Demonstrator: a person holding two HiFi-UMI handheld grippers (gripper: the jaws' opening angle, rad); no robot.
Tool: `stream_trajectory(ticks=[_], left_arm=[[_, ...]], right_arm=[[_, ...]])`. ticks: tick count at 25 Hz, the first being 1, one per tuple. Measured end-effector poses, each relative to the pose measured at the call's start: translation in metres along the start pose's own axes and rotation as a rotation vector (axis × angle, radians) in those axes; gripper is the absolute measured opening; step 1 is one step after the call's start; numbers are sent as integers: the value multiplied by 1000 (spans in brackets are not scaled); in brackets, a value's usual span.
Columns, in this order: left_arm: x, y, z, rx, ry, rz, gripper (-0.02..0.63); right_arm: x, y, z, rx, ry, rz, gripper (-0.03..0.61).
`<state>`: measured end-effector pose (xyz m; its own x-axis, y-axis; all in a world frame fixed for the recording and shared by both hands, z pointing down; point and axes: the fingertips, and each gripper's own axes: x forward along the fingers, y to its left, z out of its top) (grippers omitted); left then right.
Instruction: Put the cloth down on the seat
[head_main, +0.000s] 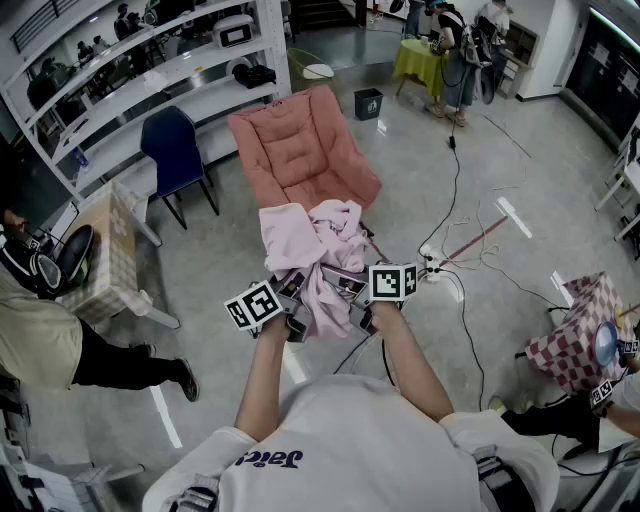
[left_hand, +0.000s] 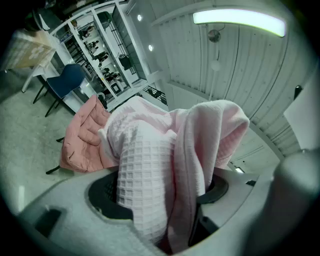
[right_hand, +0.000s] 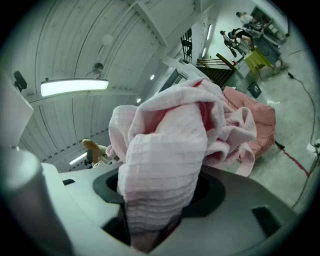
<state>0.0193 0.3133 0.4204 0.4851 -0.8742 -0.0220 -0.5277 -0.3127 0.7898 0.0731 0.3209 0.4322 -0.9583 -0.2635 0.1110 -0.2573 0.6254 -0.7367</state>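
**A:** What is hard to make out here?

**B:** The fingertips of both tools. In the left gripper view the waffle-weave pink cloth (left_hand: 165, 165) drapes over the left gripper (left_hand: 170, 237) and buries its jaws. In the right gripper view a bunched fold covers the jaws of the right gripper (right_hand: 147, 235) in the same way. In the head view the far end of the cloth overlaps the front edge of the pink padded chair (head_main: 300, 150). Whether it touches the seat cannot be told.

**A:** So what are the jaws doing?

**B:** Each pair is clamped on the cloth. In both gripper views the fabric runs down into the slot between the jaws.

**A:** And the person's arms?

**B:** The left forearm (head_main: 262, 380) and the right forearm (head_main: 410, 365), both bare, reach forward and converge. The two grippers sit close side by side with their marker cubes facing up.

**A:** How does the cloth lie?

**B:** It is a crumpled bundle held up between the person and the chair. Its long axis runs away from the person, from the jaws toward the seat. A flatter flap lies on the left and knotted folds on the right. The chair stands on the grey floor (head_main: 480, 160) with its backrest leaning away. A blue chair (head_main: 178, 150) stands to its left, by white shelving (head_main: 150, 75).
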Motion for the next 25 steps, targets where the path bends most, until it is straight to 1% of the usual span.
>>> stream_trajectory(ticks=[6,10,12,16,21,25], left_arm=[[1,-9,-3,4,2,-11,339],[3,-6,-5,-6,6,-16,339],[10,-10,-19,-9,9,-12,339],[13,-21,-61,-12,13,16,339],[13,-5,-69,-42,33,50,339],[31,11,-66,-51,43,58,339]], right_arm=[[-8,4,2,-8,-4,3,279],[-8,-1,2,-6,0,-7,279],[-22,-7,-1,3,-1,0,281],[-60,-20,-19,25,5,22,285],[-54,-32,-29,65,23,15,285],[-46,-53,-20,83,23,10,285]])
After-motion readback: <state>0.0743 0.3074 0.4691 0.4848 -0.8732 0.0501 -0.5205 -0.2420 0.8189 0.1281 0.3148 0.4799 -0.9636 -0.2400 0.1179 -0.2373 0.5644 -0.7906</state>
